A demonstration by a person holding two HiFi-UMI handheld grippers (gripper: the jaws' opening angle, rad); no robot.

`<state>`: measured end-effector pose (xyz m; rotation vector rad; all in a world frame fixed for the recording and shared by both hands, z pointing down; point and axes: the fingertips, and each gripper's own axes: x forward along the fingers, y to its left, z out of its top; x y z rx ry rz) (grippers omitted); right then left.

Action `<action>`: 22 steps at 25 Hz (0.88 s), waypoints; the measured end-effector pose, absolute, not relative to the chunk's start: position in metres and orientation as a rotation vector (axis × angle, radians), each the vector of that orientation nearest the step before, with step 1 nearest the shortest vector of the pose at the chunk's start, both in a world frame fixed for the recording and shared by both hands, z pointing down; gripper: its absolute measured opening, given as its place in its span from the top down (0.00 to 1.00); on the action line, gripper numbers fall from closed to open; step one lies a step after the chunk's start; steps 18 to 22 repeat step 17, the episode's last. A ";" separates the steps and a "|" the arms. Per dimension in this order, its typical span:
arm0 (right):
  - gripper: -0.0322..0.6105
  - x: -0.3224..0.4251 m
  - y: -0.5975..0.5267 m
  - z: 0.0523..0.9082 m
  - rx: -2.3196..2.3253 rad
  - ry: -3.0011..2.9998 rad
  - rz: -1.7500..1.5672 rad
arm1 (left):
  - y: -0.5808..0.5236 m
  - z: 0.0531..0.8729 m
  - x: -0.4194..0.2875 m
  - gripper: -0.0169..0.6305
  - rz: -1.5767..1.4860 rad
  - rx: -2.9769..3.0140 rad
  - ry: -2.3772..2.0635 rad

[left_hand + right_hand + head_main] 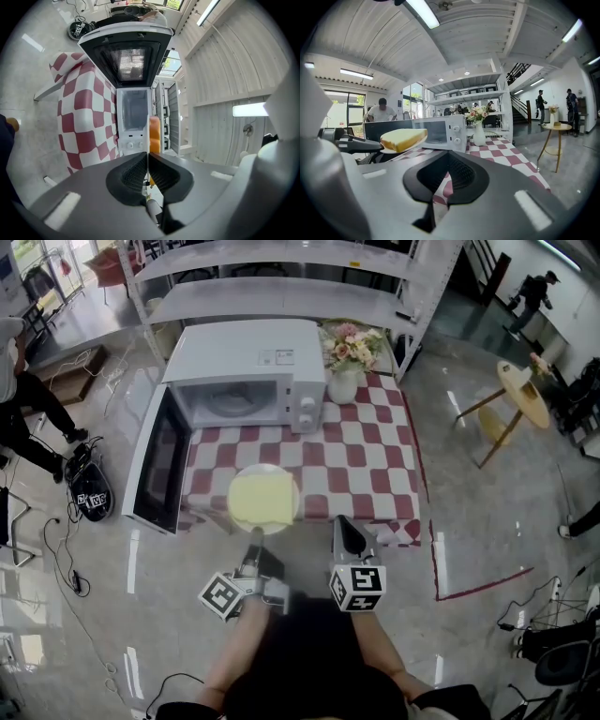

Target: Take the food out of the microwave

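A slab of yellow food (262, 501) lies on a white plate (282, 475) held just above the front edge of the checked table (370, 465). My left gripper (255, 538) is shut on the plate's near rim. In the left gripper view the plate (148, 133) shows edge-on between the pads, with the food (155, 136) beside it. The white microwave (246, 371) stands at the table's back left, its door (157, 460) swung open and its cavity bare. My right gripper (343, 521) is shut and holds nothing, to the right of the plate. The right gripper view shows the food (403, 138) at left.
A vase of flowers (344, 379) stands to the right of the microwave. Metal shelving (281, 296) runs behind the table. A small round side table (520, 395) is at the right. A person (23, 399) stands at the far left, with cables on the floor (66, 549).
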<state>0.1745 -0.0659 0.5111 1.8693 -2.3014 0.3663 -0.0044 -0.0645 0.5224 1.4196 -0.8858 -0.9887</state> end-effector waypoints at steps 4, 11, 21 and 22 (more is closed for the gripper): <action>0.95 0.173 -0.066 0.512 1.873 -2.301 0.372 | -0.064 0.524 -0.006 0.94 -0.985 1.415 -0.884; 0.95 0.171 -0.065 0.514 1.869 -2.295 0.379 | -0.063 0.526 -0.009 0.94 -0.982 1.411 -0.888; 0.95 0.171 -0.063 0.513 1.875 -2.289 0.378 | -0.063 0.524 -0.009 0.94 -0.988 1.403 -0.879; 0.95 0.171 -0.063 0.513 1.875 -2.289 0.378 | -0.063 0.524 -0.009 0.94 -0.988 1.403 -0.879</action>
